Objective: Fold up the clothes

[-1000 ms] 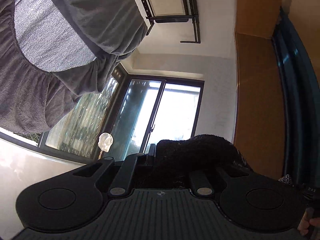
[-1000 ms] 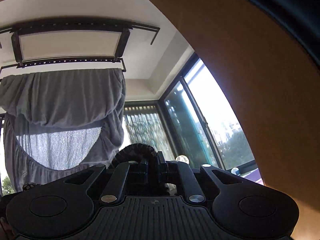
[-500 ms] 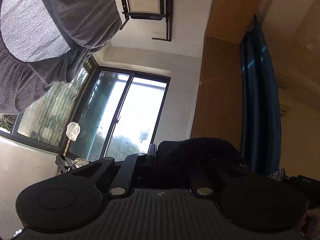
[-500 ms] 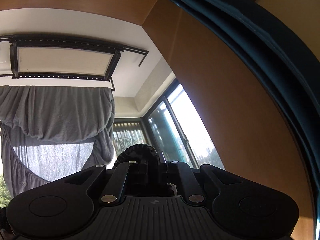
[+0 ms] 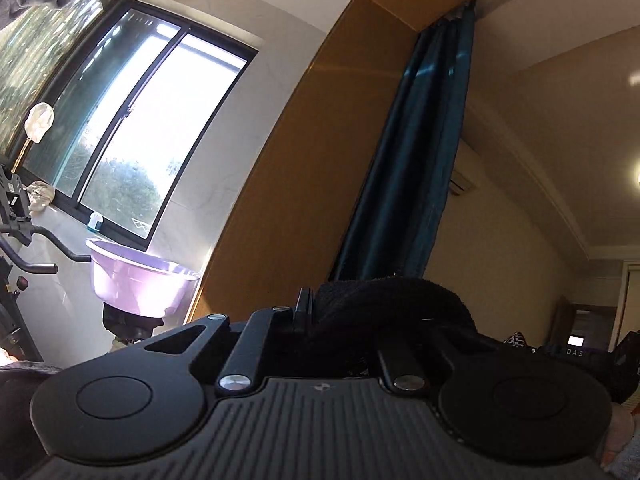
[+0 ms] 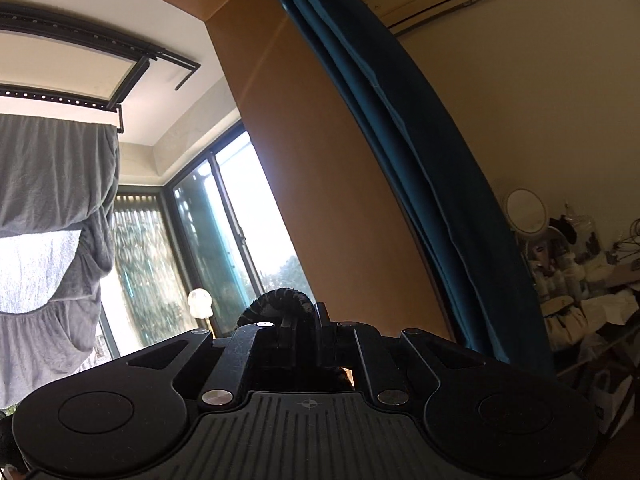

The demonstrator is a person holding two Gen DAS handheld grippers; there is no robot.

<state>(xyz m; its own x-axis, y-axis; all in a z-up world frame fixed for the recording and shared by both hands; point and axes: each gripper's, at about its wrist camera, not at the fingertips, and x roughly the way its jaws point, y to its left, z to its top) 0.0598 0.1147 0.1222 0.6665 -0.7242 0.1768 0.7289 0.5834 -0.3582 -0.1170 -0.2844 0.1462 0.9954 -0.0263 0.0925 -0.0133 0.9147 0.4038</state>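
Both sets of jaws pinch dark cloth [image 5: 384, 304], left gripper [image 5: 308, 308] and right gripper [image 6: 304, 320] raised at lower centre, probably holding it up to fold.

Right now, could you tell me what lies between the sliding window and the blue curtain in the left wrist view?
A white wall strip, then a brown wooden panel, stands between the window and the blue curtain.
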